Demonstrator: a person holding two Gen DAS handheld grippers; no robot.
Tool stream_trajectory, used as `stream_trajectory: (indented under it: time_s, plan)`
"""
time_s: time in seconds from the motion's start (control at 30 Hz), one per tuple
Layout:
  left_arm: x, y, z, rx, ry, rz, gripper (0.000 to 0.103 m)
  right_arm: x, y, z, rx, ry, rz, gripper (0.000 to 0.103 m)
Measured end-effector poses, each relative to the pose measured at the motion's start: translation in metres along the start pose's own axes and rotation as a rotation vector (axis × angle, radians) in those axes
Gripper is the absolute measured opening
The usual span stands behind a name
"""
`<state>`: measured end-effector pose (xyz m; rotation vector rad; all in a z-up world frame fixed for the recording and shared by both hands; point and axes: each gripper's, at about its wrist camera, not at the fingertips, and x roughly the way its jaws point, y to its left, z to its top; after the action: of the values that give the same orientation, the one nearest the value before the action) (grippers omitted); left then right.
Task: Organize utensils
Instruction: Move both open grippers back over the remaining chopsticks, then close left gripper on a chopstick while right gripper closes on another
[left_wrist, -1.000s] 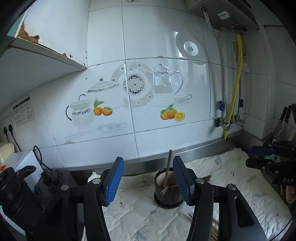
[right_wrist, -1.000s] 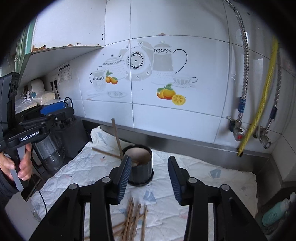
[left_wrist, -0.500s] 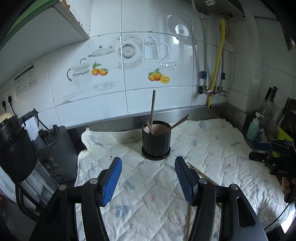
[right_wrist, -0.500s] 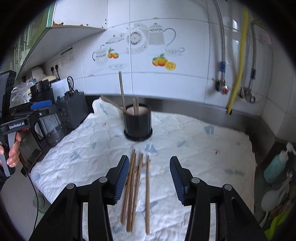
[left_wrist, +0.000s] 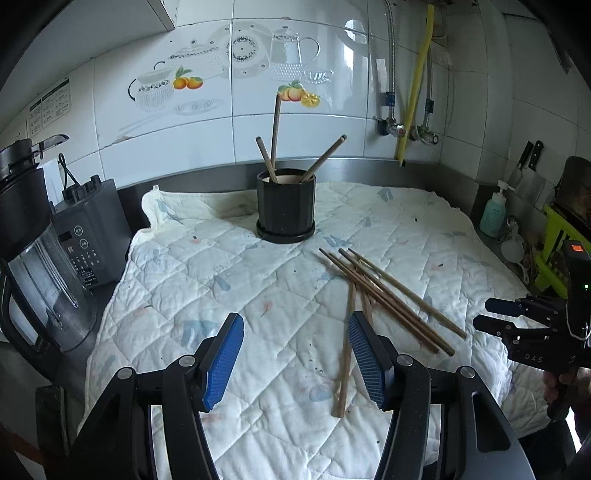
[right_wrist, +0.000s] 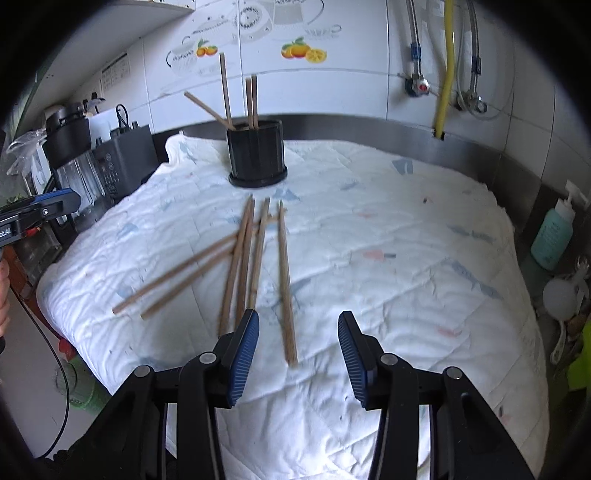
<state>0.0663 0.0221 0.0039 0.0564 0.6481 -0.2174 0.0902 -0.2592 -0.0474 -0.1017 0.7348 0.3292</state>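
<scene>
Several loose brown wooden chopsticks (right_wrist: 255, 258) lie fanned on the white quilted cloth (left_wrist: 221, 280) covering the table, short of the black ribbed cylindrical holder (left_wrist: 286, 206) already standing a few upright, as the left claw (left_wrist: 295, 356) and right claw (right_wrist: 297, 350) hover released and empty, apparently lining up a pick.

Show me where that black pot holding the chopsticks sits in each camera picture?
Left wrist view: black pot, upper centre, beyond the loose chopsticks.
Right wrist view: black pot, upper centre-left, beyond them.
Shared landmark: yellow pipe on the wall, right of it.
</scene>
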Motion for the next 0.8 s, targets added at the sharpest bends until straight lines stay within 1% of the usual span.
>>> stream_trajectory:
  time_s: [0.07, 0.1, 0.17, 0.27, 0.4, 0.47, 0.6, 0.73, 0.8]
  plan:
    - [0.005, -0.003, -0.011, -0.007, 0.017, -0.012, 0.061, 0.006, 0.000, -0.006, 0.004, 0.008, 0.004, 0.041]
    - [0.009, -0.004, -0.016, -0.014, 0.034, -0.021, 0.060, 0.009, 0.001, -0.008, 0.006, 0.011, 0.002, 0.040]
    - [0.018, -0.005, -0.025, -0.018, 0.063, -0.029, 0.055, 0.015, -0.001, -0.011, 0.025, 0.018, 0.015, 0.035]
    - [0.031, -0.006, -0.040, -0.022, 0.103, -0.039, 0.049, 0.022, -0.003, -0.014, 0.037, 0.019, 0.019, 0.031]
    - [0.043, -0.006, -0.058, -0.020, 0.135, -0.063, 0.047, 0.029, 0.000, -0.017, 0.021, 0.019, 0.024, 0.030]
    - [0.049, -0.005, -0.066, -0.024, 0.148, -0.076, 0.043, 0.030, 0.003, -0.017, 0.008, 0.009, 0.025, 0.029]
    - [0.061, -0.004, -0.076, -0.042, 0.170, -0.099, 0.041, 0.034, 0.007, -0.016, -0.006, -0.005, 0.018, 0.026]
    - [0.068, -0.008, -0.079, -0.040, 0.164, -0.130, 0.041, 0.037, 0.008, -0.015, -0.011, -0.019, 0.016, 0.024]
    - [0.071, -0.014, -0.079, -0.025, 0.165, -0.132, 0.041, 0.037, 0.008, -0.015, -0.015, -0.025, 0.010, 0.021]
